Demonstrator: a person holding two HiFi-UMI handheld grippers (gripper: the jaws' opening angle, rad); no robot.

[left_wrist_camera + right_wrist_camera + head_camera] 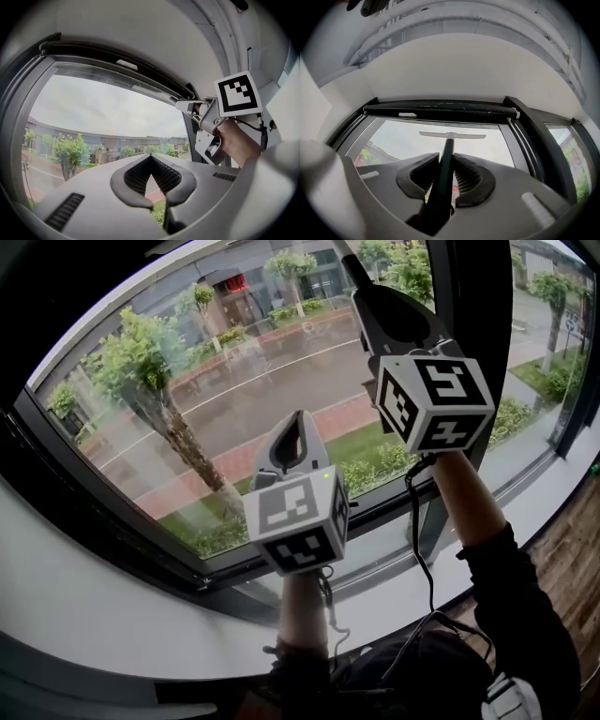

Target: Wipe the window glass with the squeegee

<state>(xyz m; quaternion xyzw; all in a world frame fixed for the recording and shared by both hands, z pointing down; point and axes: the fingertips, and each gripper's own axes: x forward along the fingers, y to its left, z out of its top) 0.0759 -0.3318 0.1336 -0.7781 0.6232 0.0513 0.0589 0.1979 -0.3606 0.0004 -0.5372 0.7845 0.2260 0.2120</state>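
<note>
One large pane of window glass (216, 381) fills most of the head view, and a road, trees and buildings show through it. A dark window frame (473, 352) runs around the pane and stands as an upright bar at its right side. Below the frame lies a white sill (94, 615).

The right gripper (446, 176) is raised high in front of the pane, near the upright bar. Its jaws are closed on the dark handle of the squeegee (446, 154), which passes straight between the pads and goes up toward the glass. The pale blade of the squeegee lies level across the upper part of the pane, a little under the top bar of the frame. If the blade touches the glass, I cannot tell.

The left gripper (150, 178) is lower and to the left of the right one, pointing at the pane. Its jaws are brought together at the tips and nothing is between them.
</note>
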